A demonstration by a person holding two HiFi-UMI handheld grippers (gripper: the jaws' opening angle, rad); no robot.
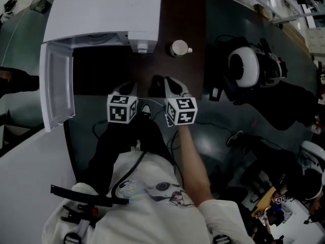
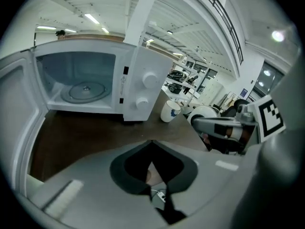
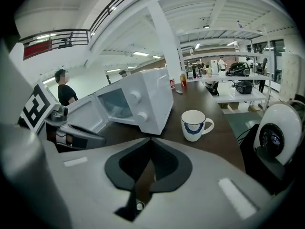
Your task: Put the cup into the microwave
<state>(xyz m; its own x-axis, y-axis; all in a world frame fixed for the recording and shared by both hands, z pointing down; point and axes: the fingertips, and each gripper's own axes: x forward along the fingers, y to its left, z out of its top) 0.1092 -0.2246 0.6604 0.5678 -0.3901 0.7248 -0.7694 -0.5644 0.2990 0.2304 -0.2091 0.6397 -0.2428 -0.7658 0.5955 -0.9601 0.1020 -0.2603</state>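
Note:
A white cup (image 1: 179, 48) (image 3: 194, 125) (image 2: 170, 111) with a blue mark and a handle stands upright on the dark brown table (image 1: 185, 14), just right of the white microwave (image 1: 104, 15) (image 2: 138, 87) (image 3: 147, 101). The microwave door (image 1: 57, 88) (image 2: 19, 123) hangs wide open to the left, and the glass turntable (image 2: 86, 90) inside is bare. My left gripper (image 1: 129, 88) (image 2: 152, 144) and right gripper (image 1: 167, 84) (image 3: 150, 142) hover side by side at the table's near edge, well short of the cup. Both are shut with nothing between their jaws.
A white, round fan-like device (image 1: 244, 67) (image 3: 276, 137) (image 2: 205, 113) with black gear and cables sits off the table's right edge. The person's legs and white shirt (image 1: 152, 197) fill the near side. More tables and people (image 3: 62, 87) stand far behind.

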